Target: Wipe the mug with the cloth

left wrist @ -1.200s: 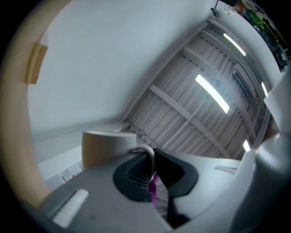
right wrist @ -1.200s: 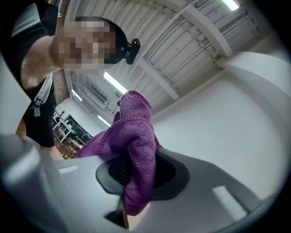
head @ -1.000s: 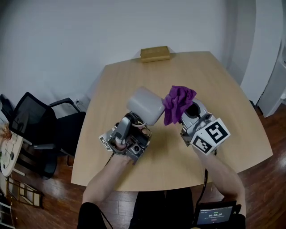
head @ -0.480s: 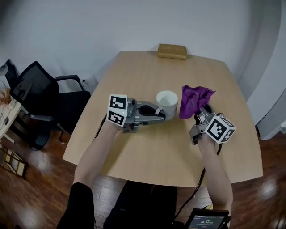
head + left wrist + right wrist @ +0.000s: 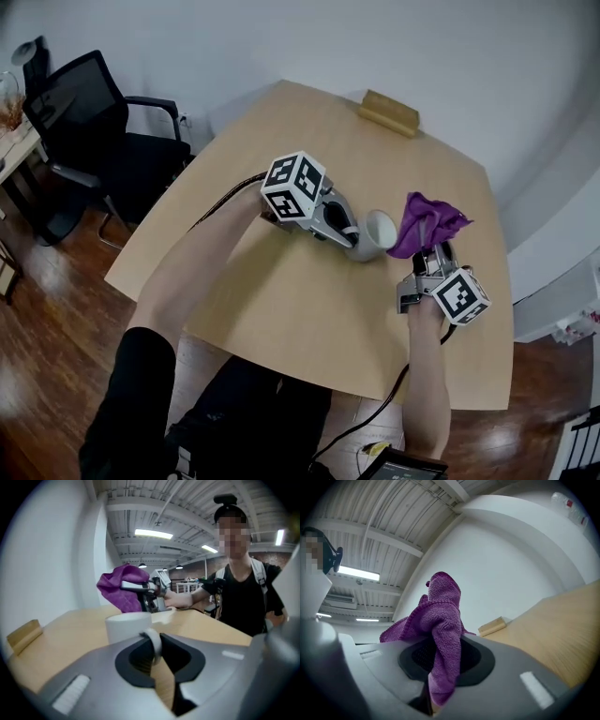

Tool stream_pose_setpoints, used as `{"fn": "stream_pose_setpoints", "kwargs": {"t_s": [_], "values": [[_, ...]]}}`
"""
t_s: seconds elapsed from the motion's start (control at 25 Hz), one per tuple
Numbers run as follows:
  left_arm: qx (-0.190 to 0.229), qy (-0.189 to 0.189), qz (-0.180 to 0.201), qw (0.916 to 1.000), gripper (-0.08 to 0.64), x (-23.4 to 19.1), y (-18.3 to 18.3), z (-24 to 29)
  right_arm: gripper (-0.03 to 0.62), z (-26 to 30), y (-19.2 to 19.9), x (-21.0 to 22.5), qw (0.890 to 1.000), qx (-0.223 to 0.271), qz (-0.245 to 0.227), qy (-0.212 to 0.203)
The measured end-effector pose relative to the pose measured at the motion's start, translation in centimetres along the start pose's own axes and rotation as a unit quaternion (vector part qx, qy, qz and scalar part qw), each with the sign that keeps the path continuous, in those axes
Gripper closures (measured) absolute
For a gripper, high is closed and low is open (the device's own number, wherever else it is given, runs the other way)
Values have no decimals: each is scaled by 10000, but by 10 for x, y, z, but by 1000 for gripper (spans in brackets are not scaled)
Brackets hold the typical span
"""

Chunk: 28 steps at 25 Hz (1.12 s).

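Note:
A white mug [image 5: 380,230] stands upright on the wooden table [image 5: 281,309]. My left gripper [image 5: 349,239] reaches it from the left, and its jaws are opening with the mug's handle [image 5: 153,645] between them. A wedge of table shows beside the handle, so the pads are not pressing on it. In the left gripper view the mug [image 5: 127,626] is just beyond the left gripper [image 5: 157,660]. My right gripper [image 5: 429,255] is shut on a purple cloth [image 5: 427,220], held bunched upward just right of the mug. The cloth [image 5: 443,620] hangs between the jaws of the right gripper [image 5: 436,686].
A small wooden block [image 5: 391,112] lies at the table's far edge. A black office chair [image 5: 94,122] stands off the table's left side. The table's right edge is close behind the right gripper. The person holding the grippers shows in the left gripper view.
One second ago the mug was lifted and tilted near the cloth. It was then set down upright. The left gripper stays at the handle with its jaws a little wider.

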<state>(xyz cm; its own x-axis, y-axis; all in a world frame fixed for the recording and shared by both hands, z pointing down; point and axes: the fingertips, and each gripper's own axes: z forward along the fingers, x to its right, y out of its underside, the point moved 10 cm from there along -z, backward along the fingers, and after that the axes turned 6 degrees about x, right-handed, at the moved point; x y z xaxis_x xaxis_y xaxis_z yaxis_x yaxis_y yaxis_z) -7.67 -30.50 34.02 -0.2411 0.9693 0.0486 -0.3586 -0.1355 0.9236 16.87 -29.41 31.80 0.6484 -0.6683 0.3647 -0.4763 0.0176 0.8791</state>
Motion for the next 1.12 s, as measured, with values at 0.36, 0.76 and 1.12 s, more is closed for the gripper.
{"fn": "stream_pose_setpoints", "kwargs": {"t_s": [0.36,0.76,1.12], "values": [[-544,-1635,199,9848,425,-5,18,-23,520,1,0,5,10000,16,1,-21],[-381,-3505,-585,9339,463,-5,24,-27,520,-1,-1,7,10000,72,9,24],[-385,-4129,-976,9047,495,-32,33,-42,520,-1,0,7,10000,93,19,-8]]}}
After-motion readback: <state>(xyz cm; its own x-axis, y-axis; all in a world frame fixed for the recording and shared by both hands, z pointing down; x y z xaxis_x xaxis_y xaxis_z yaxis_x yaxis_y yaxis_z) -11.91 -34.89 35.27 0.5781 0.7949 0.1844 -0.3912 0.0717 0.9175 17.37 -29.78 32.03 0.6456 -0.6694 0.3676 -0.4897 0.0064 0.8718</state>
